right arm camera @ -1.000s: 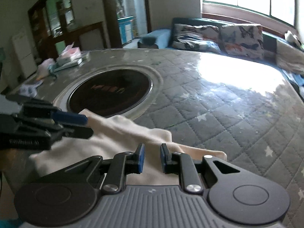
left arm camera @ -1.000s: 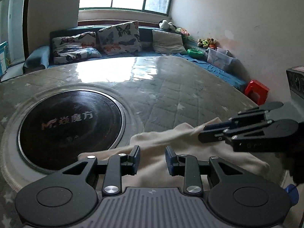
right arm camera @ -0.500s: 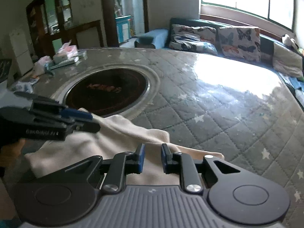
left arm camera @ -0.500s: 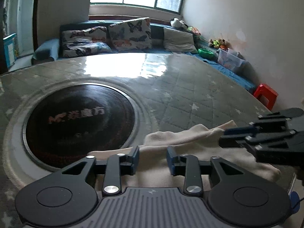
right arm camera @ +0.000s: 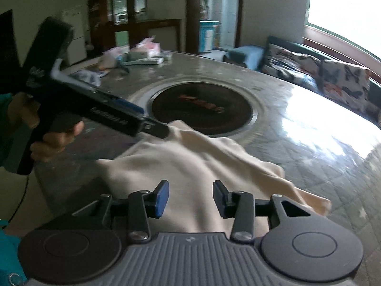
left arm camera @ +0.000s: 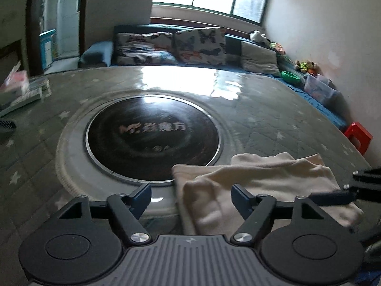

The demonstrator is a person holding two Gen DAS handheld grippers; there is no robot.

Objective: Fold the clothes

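Note:
A cream cloth (left arm camera: 257, 178) lies folded and a little rumpled on the grey quilted table (left arm camera: 262, 124), near its front edge. My left gripper (left arm camera: 191, 193) hovers over the cloth's left edge with its jaws opening; fabric lies below the gap and neither pad touches it. In the right wrist view the cloth (right arm camera: 190, 157) spreads under my right gripper (right arm camera: 190, 196), whose jaws are also opening, with the blue pads clear of it. A hand (right arm camera: 54, 140) holds the left gripper (right arm camera: 145, 125) at the cloth's far left corner. The right gripper (left arm camera: 352, 190) shows at the left view's right edge.
A round black plate (left arm camera: 152, 138) is set into the table just behind the cloth. Tissue packs and small clutter (right arm camera: 142, 50) sit at the table's far side. A sofa with butterfly cushions (left arm camera: 200, 45) and a red stool (left arm camera: 358, 137) stand beyond the table.
Both grippers' jaws have spread apart from nearly closed. The left view has shifted left, so the cloth now sits to its right; the right view has swung towards the left gripper.

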